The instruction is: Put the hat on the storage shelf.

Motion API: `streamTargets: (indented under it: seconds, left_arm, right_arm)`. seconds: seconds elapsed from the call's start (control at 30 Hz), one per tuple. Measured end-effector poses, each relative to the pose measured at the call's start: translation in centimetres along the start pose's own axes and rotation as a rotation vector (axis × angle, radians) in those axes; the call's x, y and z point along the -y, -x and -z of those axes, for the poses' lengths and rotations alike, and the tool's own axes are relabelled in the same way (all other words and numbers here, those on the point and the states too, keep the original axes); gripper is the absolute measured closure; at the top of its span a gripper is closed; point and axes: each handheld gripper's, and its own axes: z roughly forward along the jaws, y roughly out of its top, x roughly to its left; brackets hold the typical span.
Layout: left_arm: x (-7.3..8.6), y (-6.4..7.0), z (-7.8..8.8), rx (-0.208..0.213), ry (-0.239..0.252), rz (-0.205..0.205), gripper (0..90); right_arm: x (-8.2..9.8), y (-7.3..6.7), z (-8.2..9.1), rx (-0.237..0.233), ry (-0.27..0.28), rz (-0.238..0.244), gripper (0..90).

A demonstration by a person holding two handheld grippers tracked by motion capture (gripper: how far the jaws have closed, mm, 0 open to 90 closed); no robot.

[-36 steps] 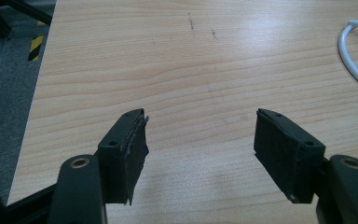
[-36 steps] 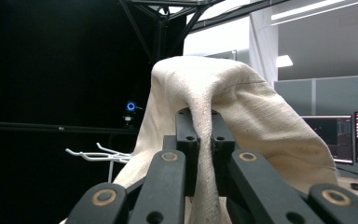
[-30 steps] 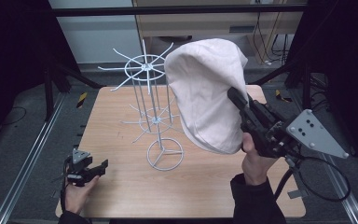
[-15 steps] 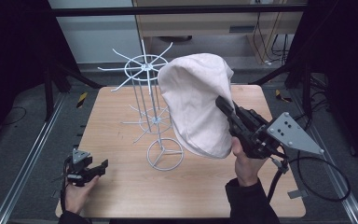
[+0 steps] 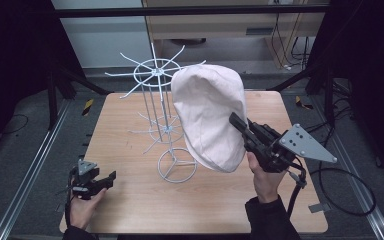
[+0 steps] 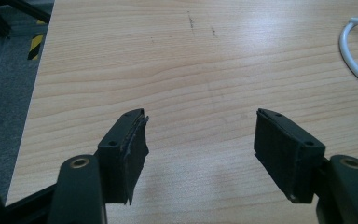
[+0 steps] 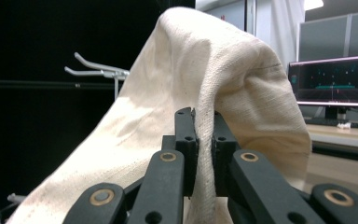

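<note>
**Cloth cap carried toward the wire rack**

The cream cloth cap [image 5: 208, 117] is held in the air by the right gripper [image 5: 236, 121], its jaws closed on a fold of fabric, just beside the white wire rack [image 5: 160, 120]. Compared with one second ago, the cap has been moved left and closer to the rack. Next, it probably must be lowered onto a hook. The left gripper [image 6: 199, 135] rests with jaws wide apart over the surface [image 5: 125, 130].

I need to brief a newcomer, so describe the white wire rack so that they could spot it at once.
Start at the light wooden table; near its middle stands the white wire rack, a thin post on a ring base with hooked arms fanning out from a top hoop. Beside it, the right gripper holds up a cream cloth. The rack is the one bare, see-through metal frame there.
</note>
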Motion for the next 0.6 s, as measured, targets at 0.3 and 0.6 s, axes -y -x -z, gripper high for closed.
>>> streamTargets:
  seconds: [0.3, 0.6]
  left_arm:
    - [0.0, 0.0, -0.1, -0.001, -0.004, -0.001, 34.2]
    - [0.0, -0.1, -0.1, 0.0, -0.01, -0.003, 34.2]
  right_arm:
    - [1.9, 0.5, -0.4, -0.013, -0.083, -0.02, 84.7]
    - [3.3, 0.4, -1.1, -0.025, -0.157, -0.03, 83.1]
